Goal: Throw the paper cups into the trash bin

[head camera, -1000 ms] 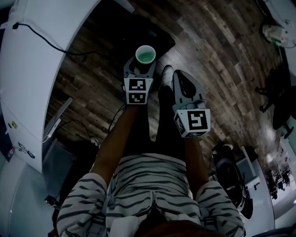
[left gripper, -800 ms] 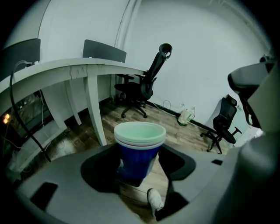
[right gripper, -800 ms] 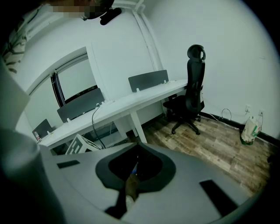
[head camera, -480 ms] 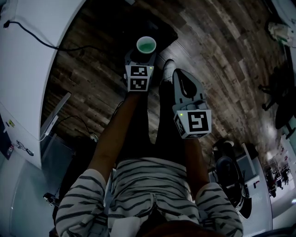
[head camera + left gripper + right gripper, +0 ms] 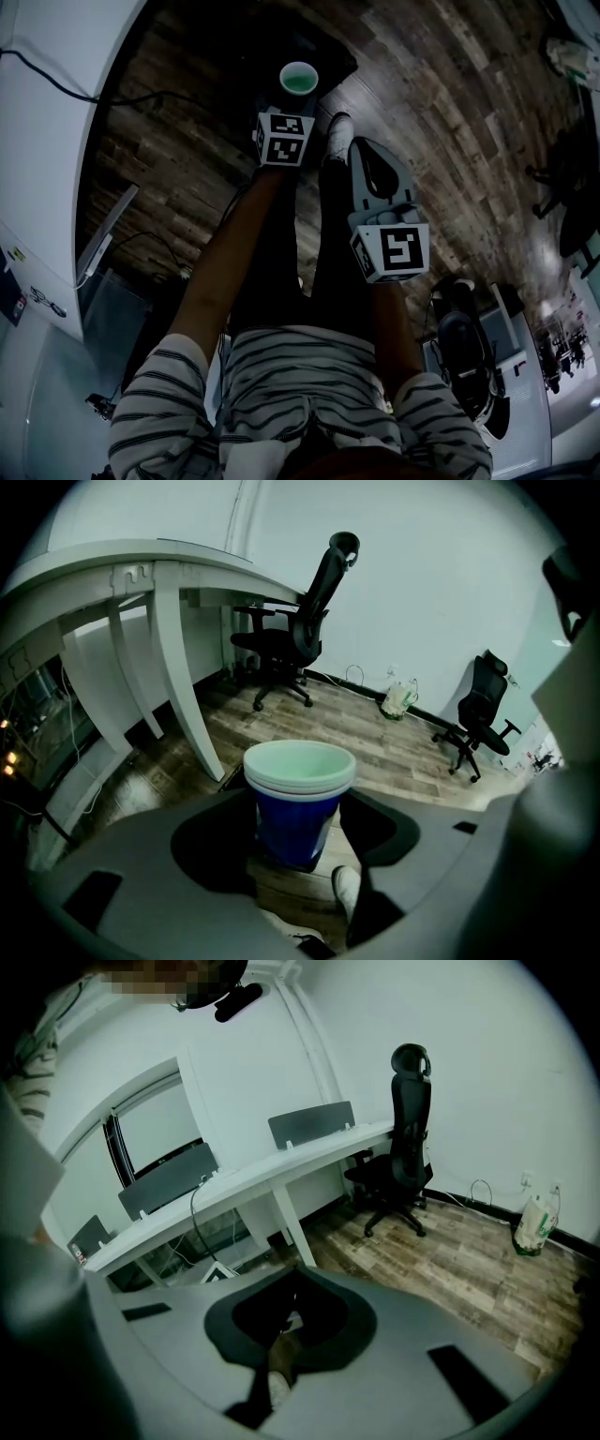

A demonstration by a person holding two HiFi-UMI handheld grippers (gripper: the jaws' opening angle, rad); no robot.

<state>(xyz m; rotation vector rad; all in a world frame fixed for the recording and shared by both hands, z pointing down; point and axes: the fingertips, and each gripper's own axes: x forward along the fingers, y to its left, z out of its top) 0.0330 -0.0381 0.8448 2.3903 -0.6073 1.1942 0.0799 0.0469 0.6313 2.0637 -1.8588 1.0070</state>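
Left claw (image 5: 294,94): I've got it closed around the stacked paper cups (image 5: 298,808), jaws wide and cradling the blue wall just under the rims. I'd say that's so one grip carries the whole nest.
Cups: upright, mouths facing up, at least two white rims showing one inside the other. They're in the air out in front of me, over the wooden floor (image 5: 450,112).
Bin: there's a dark shape (image 5: 337,58) on the floor beneath the cups. It may be the trash bin, but I can't confirm that from here.
Left arm: stretched forward, claw angled steeply down at that dark patch.
Right claw (image 5: 364,150): jaws together, nothing in them, only my leg and white shoe (image 5: 339,131) visible through the gap.
Right arm: tucked closer in, tilted down less, and I reckon it's parked there to stay clear of the drop.
Table (image 5: 56,141): white, off to my left, not involved.
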